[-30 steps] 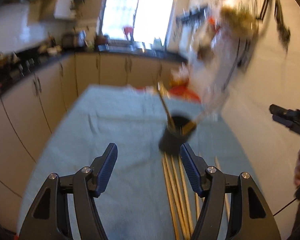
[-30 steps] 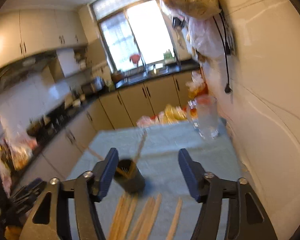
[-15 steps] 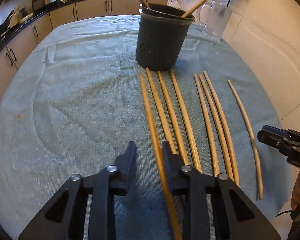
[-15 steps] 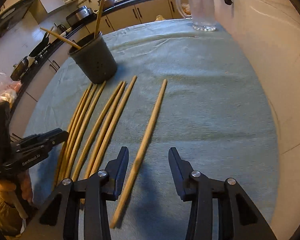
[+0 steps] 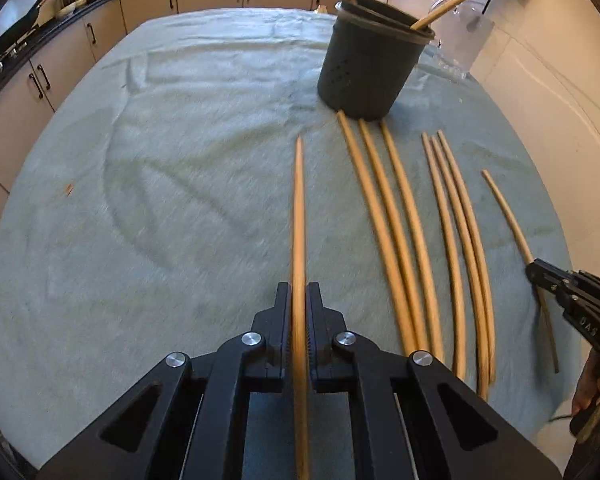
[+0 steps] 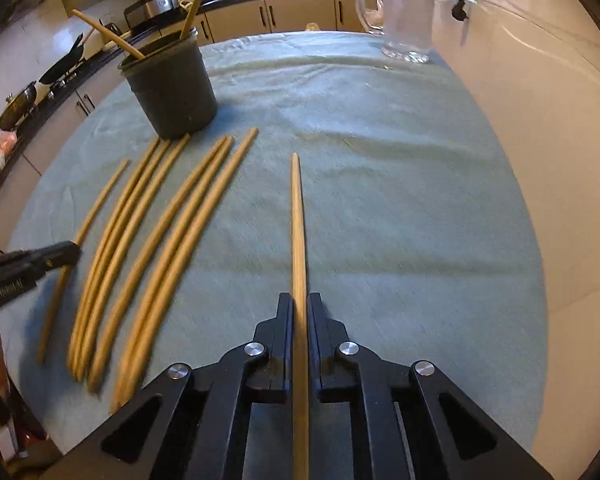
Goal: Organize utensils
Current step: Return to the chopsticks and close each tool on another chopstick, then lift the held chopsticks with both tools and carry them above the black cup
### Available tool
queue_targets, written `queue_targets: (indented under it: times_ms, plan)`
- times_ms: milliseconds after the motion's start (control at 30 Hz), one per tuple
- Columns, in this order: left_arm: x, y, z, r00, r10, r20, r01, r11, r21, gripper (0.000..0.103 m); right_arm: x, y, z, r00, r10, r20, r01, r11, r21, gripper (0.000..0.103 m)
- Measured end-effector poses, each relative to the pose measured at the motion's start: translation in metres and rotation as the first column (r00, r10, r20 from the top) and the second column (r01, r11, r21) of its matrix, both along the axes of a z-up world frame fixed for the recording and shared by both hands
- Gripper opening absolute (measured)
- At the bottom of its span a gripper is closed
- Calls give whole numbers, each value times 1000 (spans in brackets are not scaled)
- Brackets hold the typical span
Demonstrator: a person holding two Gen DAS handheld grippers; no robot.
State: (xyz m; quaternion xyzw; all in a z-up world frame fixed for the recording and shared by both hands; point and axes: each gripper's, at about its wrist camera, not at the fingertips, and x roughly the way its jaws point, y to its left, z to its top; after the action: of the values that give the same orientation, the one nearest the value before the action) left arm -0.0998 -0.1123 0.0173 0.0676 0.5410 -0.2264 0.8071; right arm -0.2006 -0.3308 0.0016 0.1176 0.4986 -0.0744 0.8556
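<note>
Both grippers have dropped from a raised view of the kitchen to just above the grey-green table cloth (image 5: 160, 208), and their jaws have just been closing, each now on a wooden chopstick. At the left of the row, the left gripper (image 5: 299, 300) pinches the outermost chopstick (image 5: 299, 208) between its pads; that stick has swung away from its neighbours and now points straight ahead, apart from them. To its right, three chopsticks (image 5: 384, 208) lie side by side with their far tips at the foot of the dark perforated utensil holder (image 5: 366, 68), which already has two sticks leaning in it. Next comes another group of three (image 5: 456, 224), close together. Furthest right, the right gripper (image 6: 299, 304) is pressed shut on the single last chopstick (image 6: 297, 220), which runs forward from its jaws over bare cloth, well apart from the others. Beyond it, near the tiled wall, a clear glass mug (image 6: 406, 12) stands on the cloth.
</note>
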Motion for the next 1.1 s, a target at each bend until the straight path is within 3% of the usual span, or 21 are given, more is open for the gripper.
queue_targets:
  times_ms: [167,267,433,733,800,833,867,1000,1100]
  plan:
    - [7,14,7,999,-28,-43,27,999,-28,35,-17,-5,3,1000,20,-12,-20,999,45,15]
    - [17,15,12,1000,-1,-25,0,1000,-20,38,-9,-7,3,1000,21,-16,-20,997,69,21]
    - [49,-4,3,999,3,-54,-3,1000,-12,38,24,-9,-1,999,28,-44,-25,998,54,22]
    - [67,-42,3,997,-78,24,77,995,60,38,95,-19,0,991,33,-132,-34,999,-3,22]
    - [62,-44,3,994,-95,50,91,994,61,34,100,-17,0,991,37,-131,-38,999,-11,18]
    - [59,-45,2,992,-107,67,103,993,62,12,99,-14,1,992,41,-121,-45,999,-26,10]
    - [57,-45,2,990,-118,76,113,991,68,6,97,-12,1,993,48,-108,-52,998,-33,7]
    - [52,-33,12,993,-81,83,81,997,5,6,85,-17,2,998,40,-37,-40,999,18,6]
    - [43,-27,34,988,-54,143,61,997,-50,6,74,-23,14,999,4,39,-7,997,71,6]
